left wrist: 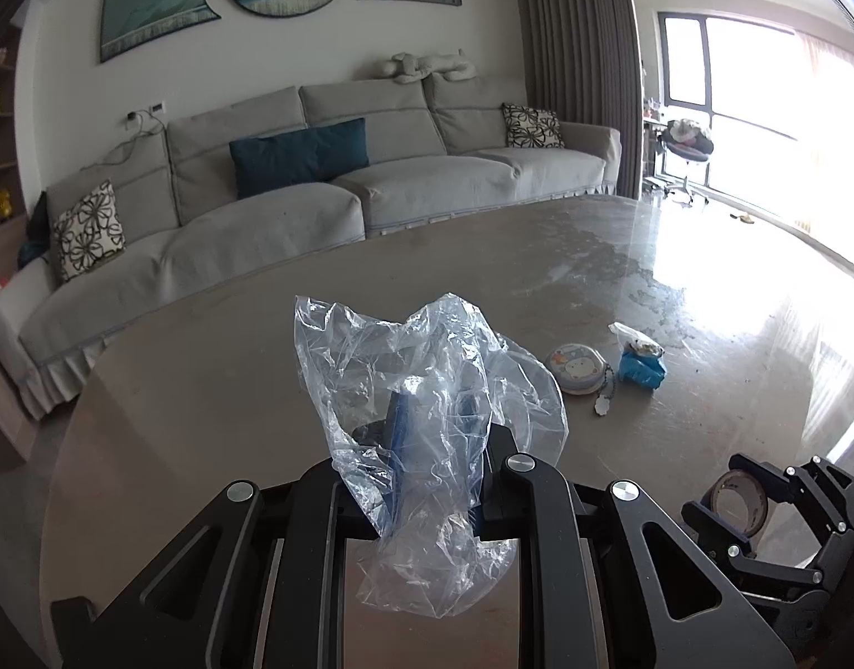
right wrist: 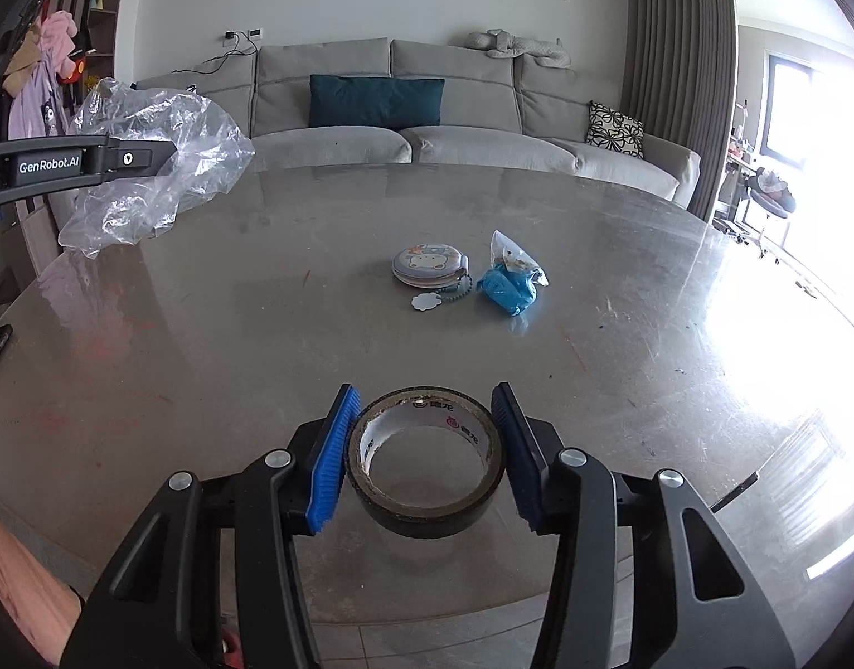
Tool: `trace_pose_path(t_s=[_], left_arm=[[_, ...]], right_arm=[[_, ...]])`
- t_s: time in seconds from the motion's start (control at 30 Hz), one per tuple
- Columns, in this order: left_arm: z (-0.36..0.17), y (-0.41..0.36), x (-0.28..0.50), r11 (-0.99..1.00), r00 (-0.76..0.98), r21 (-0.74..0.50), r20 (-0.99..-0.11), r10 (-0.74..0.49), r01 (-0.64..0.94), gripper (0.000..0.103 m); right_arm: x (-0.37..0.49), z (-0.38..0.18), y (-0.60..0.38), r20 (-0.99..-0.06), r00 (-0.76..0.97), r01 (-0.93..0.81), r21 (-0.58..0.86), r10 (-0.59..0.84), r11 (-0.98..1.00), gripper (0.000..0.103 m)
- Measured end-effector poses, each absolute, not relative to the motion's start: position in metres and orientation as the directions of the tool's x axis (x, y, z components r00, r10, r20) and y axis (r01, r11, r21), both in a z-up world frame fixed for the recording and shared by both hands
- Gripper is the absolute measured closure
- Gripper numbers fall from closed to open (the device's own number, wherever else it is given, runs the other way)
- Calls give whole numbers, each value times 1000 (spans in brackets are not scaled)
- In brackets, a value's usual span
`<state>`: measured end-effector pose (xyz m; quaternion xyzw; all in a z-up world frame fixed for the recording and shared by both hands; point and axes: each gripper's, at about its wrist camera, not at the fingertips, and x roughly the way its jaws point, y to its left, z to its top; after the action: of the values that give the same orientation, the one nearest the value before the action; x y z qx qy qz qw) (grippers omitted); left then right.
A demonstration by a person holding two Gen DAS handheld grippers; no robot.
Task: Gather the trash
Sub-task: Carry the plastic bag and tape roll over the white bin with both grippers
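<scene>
Right wrist view: tape roll (right wrist: 425, 460) is sitting between the right gripper (right wrist: 425, 454) jaws, which are clamping on it above the desk (right wrist: 204, 334); left gripper (left wrist: 427, 423) is pinching the clear plastic bag (left wrist: 421, 390) shut-jawed; collecting is underway, probably calling next for lowering the roll into the bag; blue wrapper (right wrist: 508, 284) is waiting farther off.

Items counted on the one round table (right wrist: 204, 345): one clear plastic bag (left wrist: 421, 390), centre of the left wrist view; one roll of tape (right wrist: 425, 460), lower centre of the right wrist view; one round cartoon-printed pouch (right wrist: 430, 267) with one flower-shaped tag (right wrist: 424, 300); one crumpled blue wrapper (right wrist: 508, 284). Two grippers: left gripper (left wrist: 432, 423), right gripper (right wrist: 425, 454). On the sofa (right wrist: 483, 145), three cushions.
</scene>
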<state>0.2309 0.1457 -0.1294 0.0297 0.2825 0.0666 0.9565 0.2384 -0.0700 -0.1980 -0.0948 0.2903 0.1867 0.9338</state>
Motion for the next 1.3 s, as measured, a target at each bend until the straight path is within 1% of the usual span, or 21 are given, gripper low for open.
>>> trace_pose_path(t_s=[0.13, 0.37, 0.7, 0.87, 1.03, 1.3], left_arm=[[-128, 124, 216, 995, 837, 85, -540, 83, -44, 84], [-137, 50, 170, 989, 836, 115, -548, -14, 92, 84], [-165, -45, 103, 965, 771, 103, -624, -126, 241, 84], [-180, -79, 82, 949, 743, 123, -653, -144, 292, 84], [-196, -110, 67, 929, 707, 143, -690, -153, 340, 84], [-202, -140, 59, 904, 690, 188, -709, -146, 384, 84]], right_arm=[[218, -185, -89, -568, 779, -373, -80, 266, 924, 53], [168, -172, -146, -570, 802, -271, -82, 178, 959, 53], [92, -165, -234, -572, 820, -115, -120, 26, 986, 53], [75, -174, -266, -576, 817, -33, -104, -33, 994, 53], [58, -182, -287, -571, 820, 8, -72, -47, 997, 53], [44, -186, -306, -554, 831, 38, -29, -48, 999, 53]])
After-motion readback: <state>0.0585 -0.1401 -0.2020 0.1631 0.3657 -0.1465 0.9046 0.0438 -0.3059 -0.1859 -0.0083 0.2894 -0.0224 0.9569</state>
